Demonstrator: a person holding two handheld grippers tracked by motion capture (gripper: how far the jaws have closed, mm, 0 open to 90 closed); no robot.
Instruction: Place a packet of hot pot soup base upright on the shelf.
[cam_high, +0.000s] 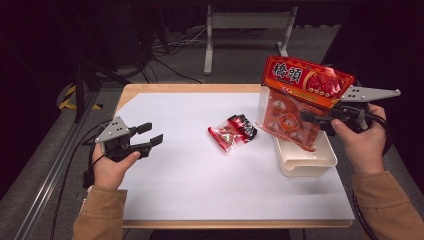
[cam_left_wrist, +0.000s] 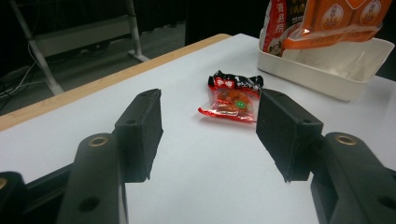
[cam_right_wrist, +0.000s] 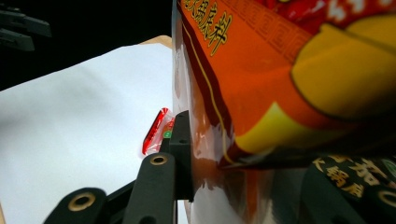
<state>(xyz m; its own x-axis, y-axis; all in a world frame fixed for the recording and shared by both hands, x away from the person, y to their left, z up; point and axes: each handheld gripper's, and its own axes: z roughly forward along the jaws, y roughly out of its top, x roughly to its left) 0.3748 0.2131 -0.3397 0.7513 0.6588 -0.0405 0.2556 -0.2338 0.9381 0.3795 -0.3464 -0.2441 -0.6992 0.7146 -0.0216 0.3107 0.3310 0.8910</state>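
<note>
High view: my right gripper, at the table's right edge, is clamped on a large orange-and-red pouch, held upright with its lower end hanging over the white tray, which sits by that right edge. Two small red sachets lie side by side, touching, on the white sheet about mid-table, left of the tray. My left gripper sits near the table's left edge, jaws parted, nothing between them, pointing toward the sachets. Left gripper view: my two black jaws stand apart and empty above the sheet; the sachets lie beyond them, one black-ended, one clear with a red filling; the tray stands farther off toward the table's far right corner, the pouch above it. Right gripper view: my left jaw presses flat against the pouch's clear side panel; the other jaw is hidden behind the pouch. One red sachet shows past the jaw on the sheet.
</note>
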